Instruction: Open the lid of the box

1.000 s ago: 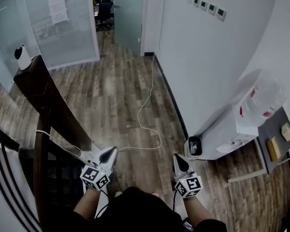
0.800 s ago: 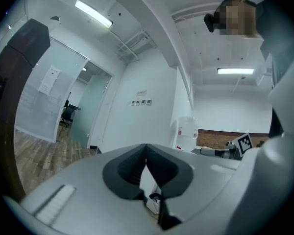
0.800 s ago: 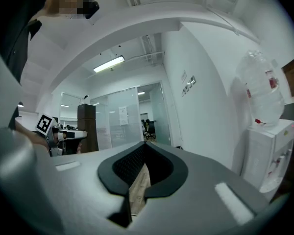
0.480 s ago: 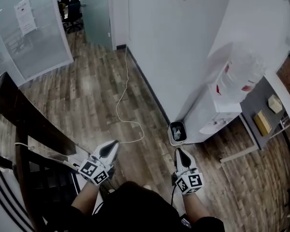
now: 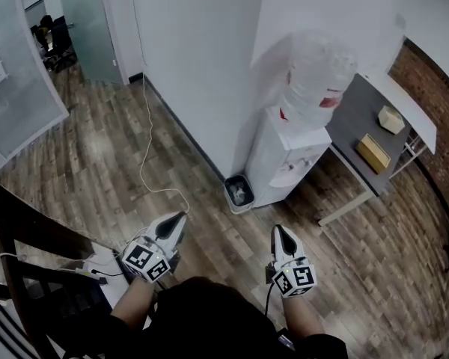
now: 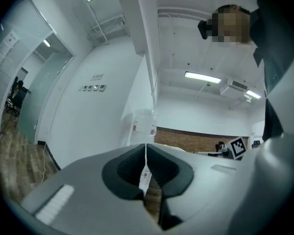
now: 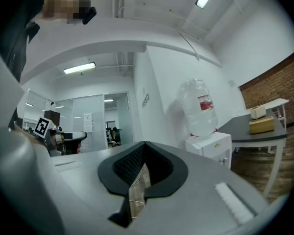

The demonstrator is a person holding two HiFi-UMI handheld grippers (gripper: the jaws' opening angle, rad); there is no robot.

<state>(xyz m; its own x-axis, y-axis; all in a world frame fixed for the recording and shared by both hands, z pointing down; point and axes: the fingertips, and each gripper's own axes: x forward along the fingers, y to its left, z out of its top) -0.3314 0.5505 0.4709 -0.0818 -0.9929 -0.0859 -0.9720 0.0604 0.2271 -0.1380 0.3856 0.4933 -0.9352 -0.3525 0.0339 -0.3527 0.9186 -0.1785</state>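
Two boxes lie on a grey table (image 5: 349,118) at the right: a flat tan box (image 5: 374,152) and a smaller cream box (image 5: 391,119). The right gripper view shows them far off, tan box (image 7: 261,125) under cream box (image 7: 257,112). Both grippers are held level at the bottom of the head view, far from the table. My left gripper (image 5: 181,215) has just been opening by a hair; its tips (image 6: 146,148) are all but together, with nothing between them. My right gripper (image 5: 277,229) is shut and empty (image 7: 144,145).
A white water dispenser (image 5: 288,152) with a big bottle (image 5: 314,77) stands against the wall between me and the table. A small bin (image 5: 239,191) sits beside it. A white cable (image 5: 146,148) trails over the wood floor. Dark stair rails (image 5: 30,238) are at left.
The head view has swung right: dispenser, bin and grey table have slid toward the middle, and the glass office has left at the left. Both grippers keep their places in the picture.
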